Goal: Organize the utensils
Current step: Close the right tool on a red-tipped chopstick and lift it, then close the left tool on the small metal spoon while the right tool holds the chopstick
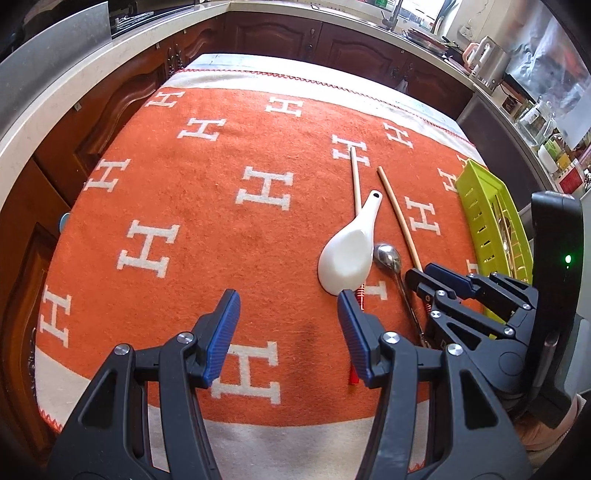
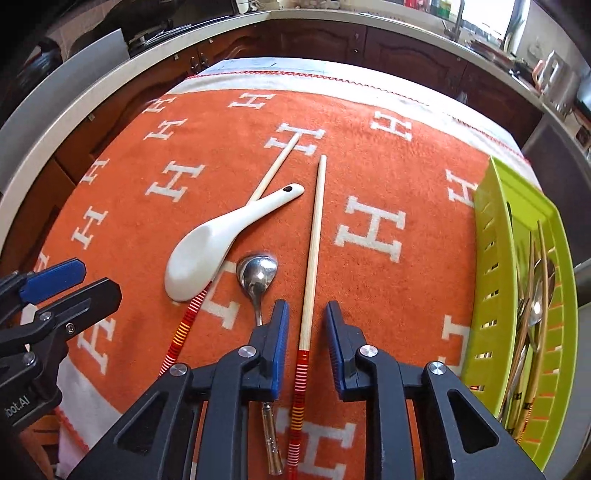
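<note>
The right gripper [image 2: 306, 325] holds its jaws apart astride a chopstick [image 2: 314, 236] at lower centre, pads not touching; the left gripper [image 1: 288, 325] hangs with jaws wide beside the white spoon [image 1: 349, 254]; the green basket [image 2: 495, 236] sits far right on the table.

Under me: orange blanket [image 1: 207, 229] with white H marks. Far side: dark wood cabinets [image 1: 280, 35], pale countertop [image 2: 110, 74], kettle [image 1: 484, 59] far right.

White ceramic spoon [image 2: 207, 243] lies across one bamboo chopstick [image 2: 275, 166]; metal spoon [image 2: 256, 275] just beside; second chopstick [image 2: 312, 258] lies apart — green slotted basket [image 2: 491, 266] at right, holding cutlery.
</note>
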Motion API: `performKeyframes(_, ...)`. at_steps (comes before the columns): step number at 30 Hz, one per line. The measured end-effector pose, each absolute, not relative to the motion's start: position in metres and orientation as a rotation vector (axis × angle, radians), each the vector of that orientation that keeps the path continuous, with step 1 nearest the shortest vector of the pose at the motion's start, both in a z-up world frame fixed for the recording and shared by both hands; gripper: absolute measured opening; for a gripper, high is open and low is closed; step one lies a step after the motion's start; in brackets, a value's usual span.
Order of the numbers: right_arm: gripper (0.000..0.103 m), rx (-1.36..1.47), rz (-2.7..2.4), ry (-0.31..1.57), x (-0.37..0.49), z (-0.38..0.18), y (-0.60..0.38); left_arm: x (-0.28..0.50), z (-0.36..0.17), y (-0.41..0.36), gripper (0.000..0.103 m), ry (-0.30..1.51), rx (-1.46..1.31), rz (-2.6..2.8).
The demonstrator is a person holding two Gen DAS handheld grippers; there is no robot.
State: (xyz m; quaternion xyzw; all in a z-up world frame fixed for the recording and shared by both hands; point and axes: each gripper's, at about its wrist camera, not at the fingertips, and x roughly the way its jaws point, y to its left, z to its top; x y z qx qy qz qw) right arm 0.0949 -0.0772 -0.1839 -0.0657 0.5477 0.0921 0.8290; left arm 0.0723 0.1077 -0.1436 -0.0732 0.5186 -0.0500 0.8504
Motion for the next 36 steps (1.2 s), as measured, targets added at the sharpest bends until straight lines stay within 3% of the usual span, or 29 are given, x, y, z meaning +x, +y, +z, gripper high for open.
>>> performKeyframes(4,0.015,-0.116,0.187,1.165,0.095,-0.184,-0.081,0.072,-0.143,0.103,0.052,1.086,-0.146,-0.117)
performKeyframes(6,0.005,-0.103,0.173,1.170,0.095,-0.183,-0.085,0.071,-0.142,0.100,0.052,1.086,-0.140,-0.126)
performKeyframes(17,0.005,0.091,0.188,1.209,0.088,-0.179,-0.113,0.063,-0.135,0.082,0.052,1.072,-0.089,-0.161)
performKeyframes(36,0.005,0.271,0.184,1.080,0.043,-0.127,-0.174,0.052,-0.123,0.047,0.052,1.040,-0.147,-0.334)
